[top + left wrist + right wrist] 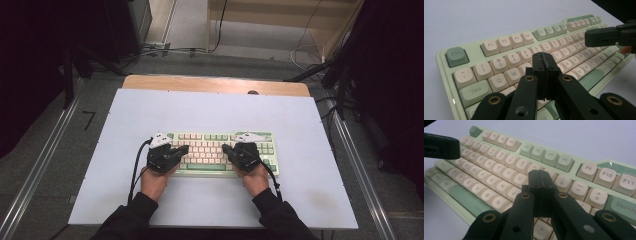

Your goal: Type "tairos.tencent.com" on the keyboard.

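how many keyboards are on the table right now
1. The keyboard lies on the near middle of the white table, with the left gripper over its left half and the right gripper over its right half.

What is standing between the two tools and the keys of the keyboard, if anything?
Nothing visible does. The left tool hangs closed above the keyboard near the W and E keys, and the right tool hangs closed near the U and I keys. No cable or other object lies between.

Left claw (545, 65) closed, empty, over keyboard (506, 50) near E key.
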`<state>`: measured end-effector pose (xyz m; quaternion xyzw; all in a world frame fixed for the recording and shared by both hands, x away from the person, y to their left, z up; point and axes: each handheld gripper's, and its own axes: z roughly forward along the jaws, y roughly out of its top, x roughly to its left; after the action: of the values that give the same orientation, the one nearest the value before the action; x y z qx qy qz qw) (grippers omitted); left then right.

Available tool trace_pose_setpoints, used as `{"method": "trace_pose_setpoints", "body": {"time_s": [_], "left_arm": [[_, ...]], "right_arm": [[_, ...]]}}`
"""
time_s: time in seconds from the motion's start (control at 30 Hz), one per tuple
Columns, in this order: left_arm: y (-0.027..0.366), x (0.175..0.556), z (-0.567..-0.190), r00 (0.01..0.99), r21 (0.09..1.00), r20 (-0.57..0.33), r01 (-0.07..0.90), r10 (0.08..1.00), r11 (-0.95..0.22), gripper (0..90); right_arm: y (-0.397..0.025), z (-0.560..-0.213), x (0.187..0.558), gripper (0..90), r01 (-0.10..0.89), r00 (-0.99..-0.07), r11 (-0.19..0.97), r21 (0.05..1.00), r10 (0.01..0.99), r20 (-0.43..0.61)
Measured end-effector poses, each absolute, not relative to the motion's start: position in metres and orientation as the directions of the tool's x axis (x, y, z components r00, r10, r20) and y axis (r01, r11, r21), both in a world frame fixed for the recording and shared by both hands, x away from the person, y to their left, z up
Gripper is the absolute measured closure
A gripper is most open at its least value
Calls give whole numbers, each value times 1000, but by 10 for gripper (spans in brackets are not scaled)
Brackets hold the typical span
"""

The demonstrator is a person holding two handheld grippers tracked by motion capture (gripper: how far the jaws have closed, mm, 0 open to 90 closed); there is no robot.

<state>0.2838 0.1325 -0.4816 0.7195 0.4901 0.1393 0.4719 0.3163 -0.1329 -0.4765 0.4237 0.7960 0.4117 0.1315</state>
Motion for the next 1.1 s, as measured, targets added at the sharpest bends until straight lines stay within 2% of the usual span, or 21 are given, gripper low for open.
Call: {"method": "trace_pose_setpoints", "body": {"time_s": [1.1], "left_arm": [[134,283,-482,479,814,-262,576,838,-74,900]], "right_arm": [[-123,-485,299,873,550,-666,370,749,735,127]]}}
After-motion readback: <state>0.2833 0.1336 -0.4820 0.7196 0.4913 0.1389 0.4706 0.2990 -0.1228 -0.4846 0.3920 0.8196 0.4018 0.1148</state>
